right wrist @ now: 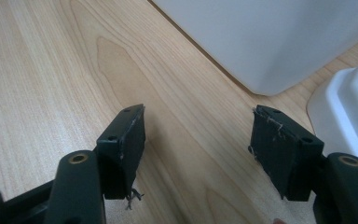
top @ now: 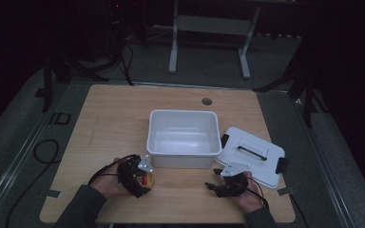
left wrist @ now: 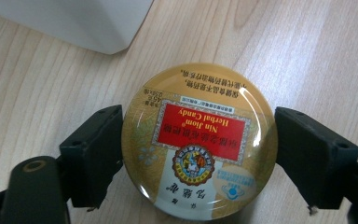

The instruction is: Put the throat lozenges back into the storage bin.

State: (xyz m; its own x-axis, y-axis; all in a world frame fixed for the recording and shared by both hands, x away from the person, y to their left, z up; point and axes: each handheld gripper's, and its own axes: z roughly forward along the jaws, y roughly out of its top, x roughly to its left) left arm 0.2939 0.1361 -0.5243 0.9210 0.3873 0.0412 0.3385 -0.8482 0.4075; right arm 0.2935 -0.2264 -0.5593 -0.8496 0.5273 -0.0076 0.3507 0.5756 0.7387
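1. Left gripper [left wrist: 199, 149]: jaws closed against both sides of the round herbal candy tin [left wrist: 199, 140], on the wooden table [left wrist: 284, 56] beside the white bin [top: 183, 137].
2. Right gripper [right wrist: 198, 140]: jaws wide apart, holding nothing, near the white lid [top: 252, 152].

On your wooden table [top: 109, 123] an open white tub [top: 183, 137] sits near the middle, with its white lid [top: 252, 154] lying flat just to its right, black clips at the lid's ends. Beyond the table stands a grey metal frame [top: 209, 35].

wooden table [top: 109, 114] bears white bin [top: 184, 138]; lid [top: 252, 154]; seemingly a candy tin [left wrist: 199, 140]
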